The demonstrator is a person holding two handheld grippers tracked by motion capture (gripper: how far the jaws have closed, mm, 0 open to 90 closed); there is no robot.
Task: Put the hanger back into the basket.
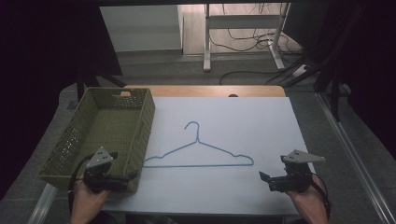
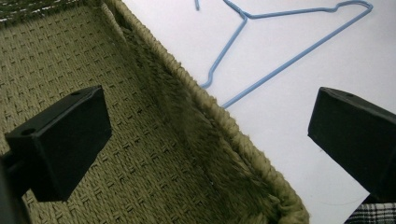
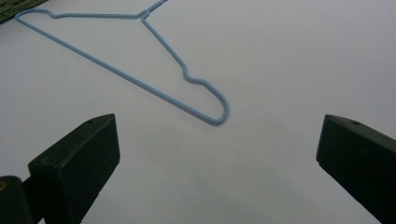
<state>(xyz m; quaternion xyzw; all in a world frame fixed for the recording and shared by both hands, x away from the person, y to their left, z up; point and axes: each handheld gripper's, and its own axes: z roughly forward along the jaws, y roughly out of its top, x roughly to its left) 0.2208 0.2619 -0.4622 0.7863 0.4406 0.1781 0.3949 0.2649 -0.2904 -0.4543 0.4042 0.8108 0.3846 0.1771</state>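
Left gripper (image 1: 122, 178): fingers (image 2: 60, 140) spread wide, nothing between them. They are matte black, blocky, with flat faces. In the left gripper view they straddle the near corner of the basket (image 2: 140, 121), one over the woven floor at lower left of the frame, the other over the white surface at right.

Right gripper (image 1: 267, 180): fingers (image 3: 77, 163) likewise spread wide and empty, same black blocky form, hovering over bare white surface. A grey three-cornered plate sits on top of each gripper in the high view.

Hanger (image 1: 198, 150): thin light-blue wire, triangular body with a notch at each shoulder and a curled hook at top. It lies flat at the centre of the high view, between the two grippers and apart from both. In the right gripper view its rounded shoulder end (image 3: 219, 112) lies just above the fingers, mid-frame.

Basket: rectangular, olive-green, coarse woven texture with a thick braided rim, open lattice side walls; left of frame in the high view, just beside the hanger's left end.

Table (image 1: 261, 121): smooth white sheet, wooden edge at the far side.
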